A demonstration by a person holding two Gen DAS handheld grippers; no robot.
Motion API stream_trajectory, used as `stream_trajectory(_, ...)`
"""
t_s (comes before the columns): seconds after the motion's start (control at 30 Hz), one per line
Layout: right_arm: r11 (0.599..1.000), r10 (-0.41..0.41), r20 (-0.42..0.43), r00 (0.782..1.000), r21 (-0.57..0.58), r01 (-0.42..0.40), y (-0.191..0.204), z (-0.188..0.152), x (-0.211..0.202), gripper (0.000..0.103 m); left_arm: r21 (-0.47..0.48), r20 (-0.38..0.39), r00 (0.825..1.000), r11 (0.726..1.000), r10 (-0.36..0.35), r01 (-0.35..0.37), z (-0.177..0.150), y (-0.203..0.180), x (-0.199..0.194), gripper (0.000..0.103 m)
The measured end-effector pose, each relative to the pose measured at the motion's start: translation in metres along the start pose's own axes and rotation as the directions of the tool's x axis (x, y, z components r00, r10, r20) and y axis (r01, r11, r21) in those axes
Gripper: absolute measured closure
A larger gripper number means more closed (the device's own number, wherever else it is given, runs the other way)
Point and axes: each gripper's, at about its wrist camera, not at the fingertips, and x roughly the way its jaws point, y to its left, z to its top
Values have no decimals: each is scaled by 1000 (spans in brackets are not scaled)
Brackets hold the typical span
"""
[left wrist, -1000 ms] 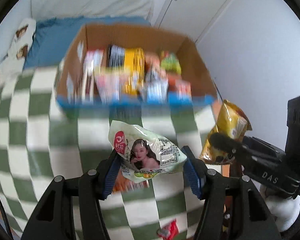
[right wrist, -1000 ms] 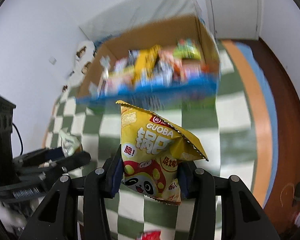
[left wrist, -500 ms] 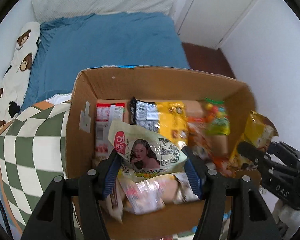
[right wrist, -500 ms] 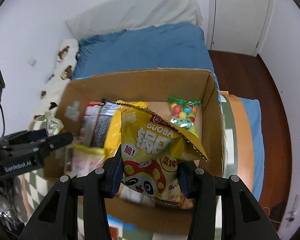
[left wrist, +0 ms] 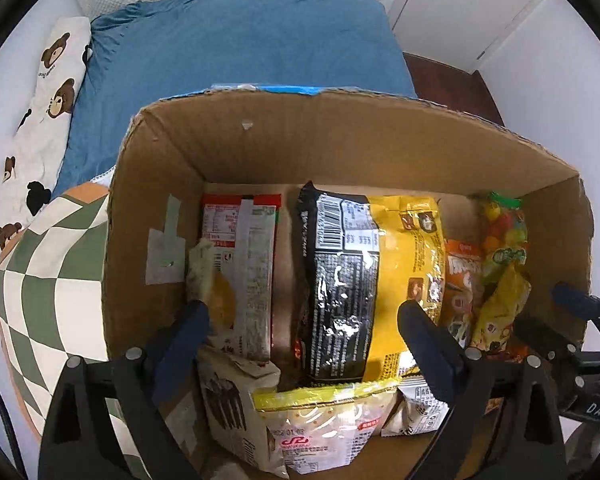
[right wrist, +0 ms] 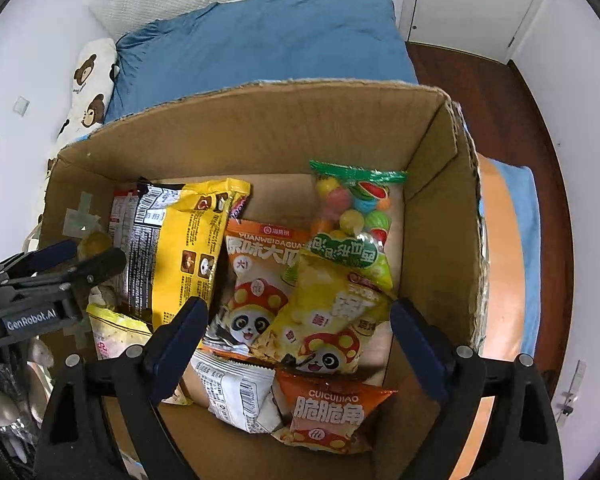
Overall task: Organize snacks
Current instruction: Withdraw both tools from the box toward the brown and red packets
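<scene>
Both the left gripper and right gripper have just been opened wide over the cardboard box, nothing clamped. The yellow Guoba packet lies between the right jaws, centre frame. The pale packet by the left jaw is partly hidden.

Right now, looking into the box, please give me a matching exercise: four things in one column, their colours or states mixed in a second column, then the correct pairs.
Things:
1. cardboard box
2. candy ball bag
3. right gripper
4. noodle pack

Descriptions:
A. black and yellow
B. brown, top open
C. jaws apart, holding nothing
D. clear with green top

Pairs: 1-B, 2-D, 3-C, 4-A
</scene>
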Motion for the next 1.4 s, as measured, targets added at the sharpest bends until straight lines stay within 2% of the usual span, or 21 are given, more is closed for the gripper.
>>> stream_trajectory(0.17, 1000, -2, 18, 1000, 21, 2, -4, -11, -3, 8, -4, 71, 997, 1000, 8, -8, -11, -6, -19, 6)
stream_trajectory(0.23, 1000, -1, 43, 999, 19, 0, -2, -19, -9, 8, -1, 122, 992, 1000, 18, -18, -18, -7, -32, 6)
stream_trajectory(0.33, 1000, -30, 103, 994, 7, 29, -1, -32, -26, 8, 2, 204, 978, 999, 49, -51, -37, -10, -55, 6)
stream_trajectory(0.57, 996, -76, 234, 969, -24, 84, 5, -73, -68, 8, -10, 323, 943, 997, 74, -75, -82, -12, -90, 6)
stream_trajectory(0.77, 994, -85, 322, 943, -33, 101, 15, -114, -100, 8, -9, 395, 914, 995, 97, -102, -121, -13, -115, 6)
stream_trajectory(0.93, 997, -56, 368, 928, -20, 68, 20, -144, -120, 8, -4, 432, 896, 994, 99, -108, -154, -18, -131, 6)
stream_trajectory(1.03, 999, -33, 387, 922, -6, 39, 19, -165, -133, 8, 0, 430, 898, 995, 91, -101, -177, -18, -135, 6)
stream_trajectory(1.13, 1000, -5, 385, 923, 6, 3, 18, -190, -139, 8, 10, 413, 907, 995, 84, -97, -205, -18, -132, 6)
stream_trajectory(1.27, 999, 39, 335, 942, 20, -48, 17, -239, -132, 8, 20, 360, 926, 992, 111, -127, -255, -11, -110, 6)
stream_trajectory(1.4, 995, 87, 208, 974, 25, -94, 20, -298, -101, 8, 35, 255, 957, 987, 141, -155, -303, 1, -75, 6)
